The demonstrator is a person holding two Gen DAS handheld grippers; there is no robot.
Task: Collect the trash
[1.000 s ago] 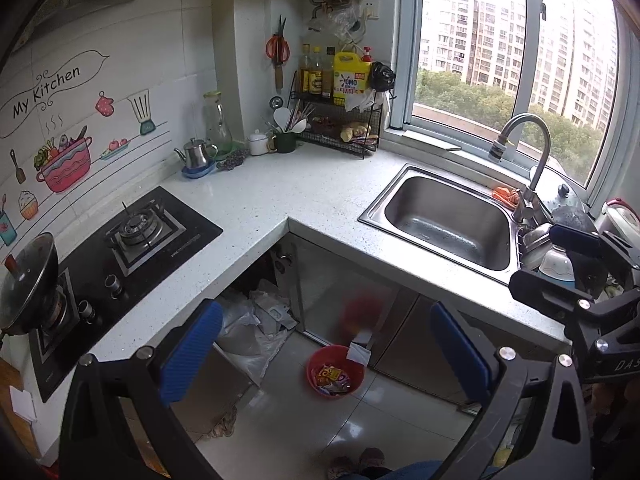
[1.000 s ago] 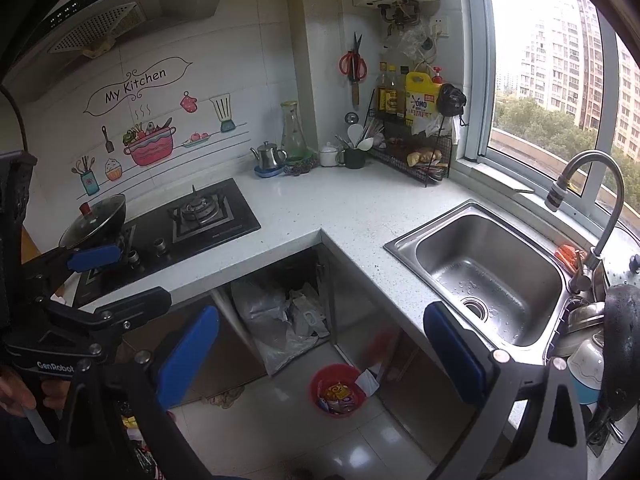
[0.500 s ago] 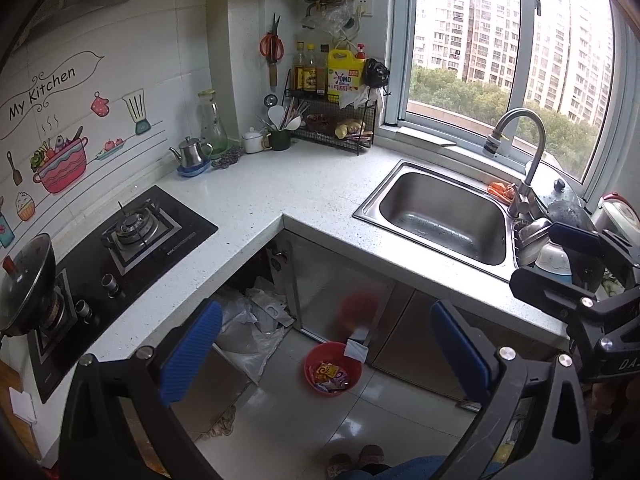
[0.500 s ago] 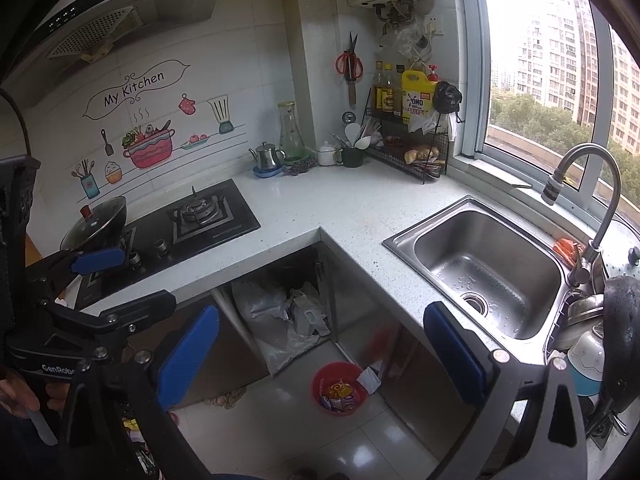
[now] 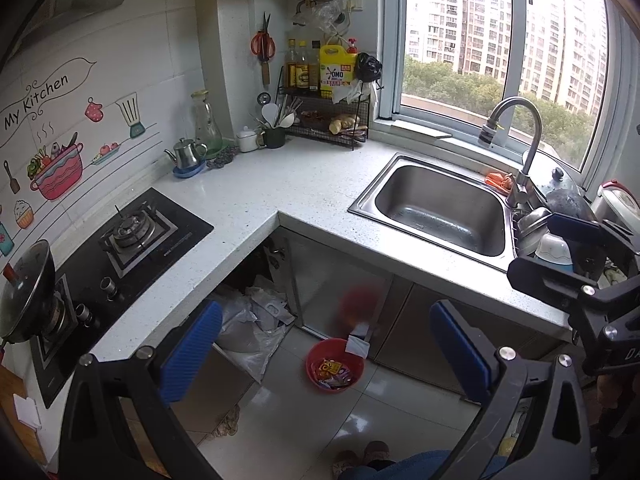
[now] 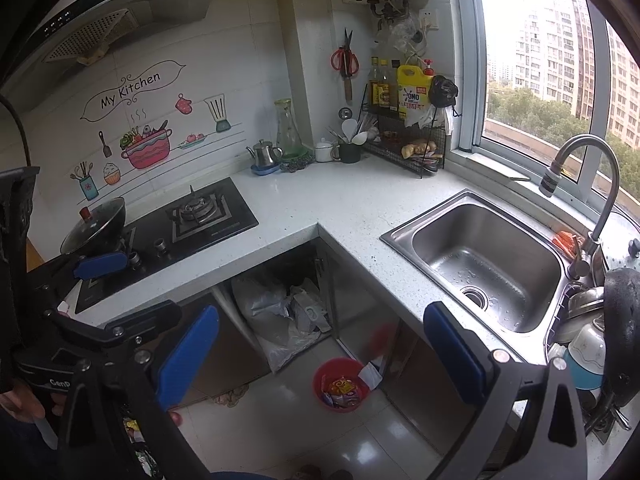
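Observation:
A red bin (image 5: 310, 365) stands on the tiled floor in front of the sink cabinet, with colourful wrappers (image 5: 333, 372) inside and a white paper scrap (image 5: 357, 346) on its far rim. My left gripper (image 5: 326, 354) hovers high above it, open and empty. The right gripper (image 6: 322, 354) is open and empty too, framing the same bin (image 6: 318, 380) and wrappers (image 6: 341, 390). Each gripper shows in the other's view: the right one (image 5: 560, 250) over the dish rack, the left one (image 6: 120, 292) by the stove.
An L-shaped white counter (image 5: 280, 184) carries a gas stove (image 5: 132, 236) with a lidded wok (image 5: 26, 292), a steel sink (image 5: 440, 208) and stacked dishes (image 5: 536, 232). Plastic bags (image 5: 252, 320) fill the open cabinet beneath. A person's feet (image 5: 360, 456) show below.
Both views have drifted slightly, the scene sliding a little up and left. Both grippers stay open and empty, and the bin has not moved.

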